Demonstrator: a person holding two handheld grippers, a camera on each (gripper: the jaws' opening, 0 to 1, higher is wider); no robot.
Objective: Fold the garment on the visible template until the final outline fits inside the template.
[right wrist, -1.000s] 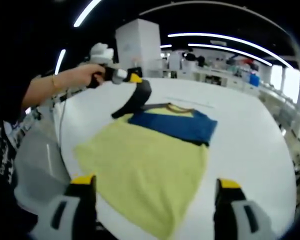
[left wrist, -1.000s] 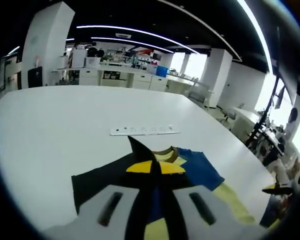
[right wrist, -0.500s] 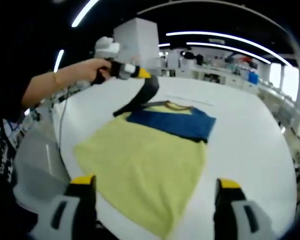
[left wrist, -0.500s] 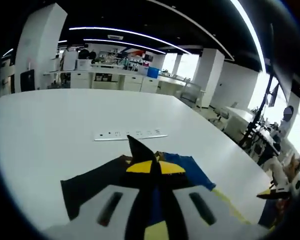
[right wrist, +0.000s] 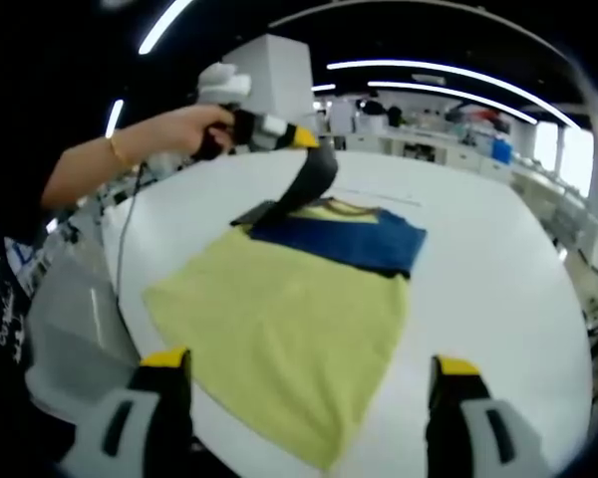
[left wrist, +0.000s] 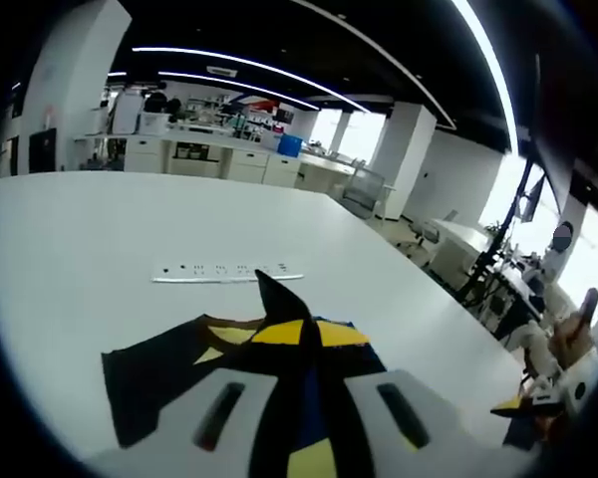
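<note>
A large white table (right wrist: 498, 279) stands in an open-plan room with white pillars, long ceiling light strips and benches at the far wall. In the left gripper view a white power strip (left wrist: 227, 272) lies flat on the table, at about 12 o'clock from the jaws.

The garment, a yellow T-shirt (right wrist: 279, 334) with a navy-blue upper panel (right wrist: 344, 242), lies spread on the table in the right gripper view, collar toward 12 o'clock and hem toward 6 o'clock. Its black sleeve (right wrist: 309, 184) is lifted off the table at about 11 o'clock, pinched by the left gripper (right wrist: 304, 139), which a hand (right wrist: 194, 129) holds up there. In the left gripper view the same left gripper (left wrist: 299, 334) has its yellow-tipped jaws clenched on the black cloth, which hangs from them and trails to 9 o'clock.

The right gripper (right wrist: 304, 373) hovers at 6 o'clock over the hem, jaws spread wide apart, grasping nothing.
</note>
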